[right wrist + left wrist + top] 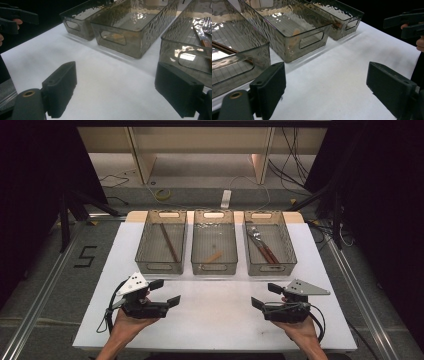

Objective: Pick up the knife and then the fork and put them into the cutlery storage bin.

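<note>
Grippers sit low over the near part of the white table (215, 320), each in a hand: the left gripper (165, 292) and the right gripper (264, 295) both have their jaws spread wide with nothing between them, tips facing each other well apart. Beyond them stand three clear bins in a row: left bin (161, 266) with chopsticks (169, 242), middle bin (214, 267), right bin (272, 268) with cutlery (262, 246).

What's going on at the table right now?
A person holds the left gripper and right gripper over the white table, both open and empty. Beyond them stand three clear bins: left bin with chopsticks, middle bin with a small wooden piece, right bin with forks.
</note>
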Demonstrator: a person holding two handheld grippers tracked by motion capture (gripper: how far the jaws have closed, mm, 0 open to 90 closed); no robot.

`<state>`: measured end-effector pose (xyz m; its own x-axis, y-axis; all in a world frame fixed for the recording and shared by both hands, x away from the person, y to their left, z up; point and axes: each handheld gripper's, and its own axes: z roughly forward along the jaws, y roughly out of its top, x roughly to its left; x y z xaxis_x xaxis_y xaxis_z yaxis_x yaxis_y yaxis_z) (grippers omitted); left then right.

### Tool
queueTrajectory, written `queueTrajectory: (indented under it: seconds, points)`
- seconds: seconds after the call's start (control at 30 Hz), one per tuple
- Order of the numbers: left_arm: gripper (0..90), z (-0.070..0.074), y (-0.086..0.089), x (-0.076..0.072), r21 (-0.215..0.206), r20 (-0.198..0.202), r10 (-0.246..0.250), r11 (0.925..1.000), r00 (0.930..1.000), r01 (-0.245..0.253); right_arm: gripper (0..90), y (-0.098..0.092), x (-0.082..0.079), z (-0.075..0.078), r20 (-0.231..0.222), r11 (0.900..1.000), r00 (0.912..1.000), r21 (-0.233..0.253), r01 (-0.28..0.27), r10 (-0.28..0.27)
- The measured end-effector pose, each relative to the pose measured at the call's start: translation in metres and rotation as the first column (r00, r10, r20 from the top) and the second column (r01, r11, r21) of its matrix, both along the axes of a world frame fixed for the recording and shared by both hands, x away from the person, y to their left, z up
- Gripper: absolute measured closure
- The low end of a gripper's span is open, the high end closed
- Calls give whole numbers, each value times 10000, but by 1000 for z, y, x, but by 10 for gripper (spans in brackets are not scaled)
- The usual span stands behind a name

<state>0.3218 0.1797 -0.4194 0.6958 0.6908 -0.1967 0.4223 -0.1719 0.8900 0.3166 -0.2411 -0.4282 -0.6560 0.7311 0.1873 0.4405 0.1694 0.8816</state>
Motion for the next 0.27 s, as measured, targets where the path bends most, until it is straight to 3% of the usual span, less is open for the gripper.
queueTrajectory:
  seconds: [0.27]
  points:
    - [157,0,1,0,-32,-5,13,10000,10000,-13,178,-1,0,0,-33,10000,10000,-21,33,-33]
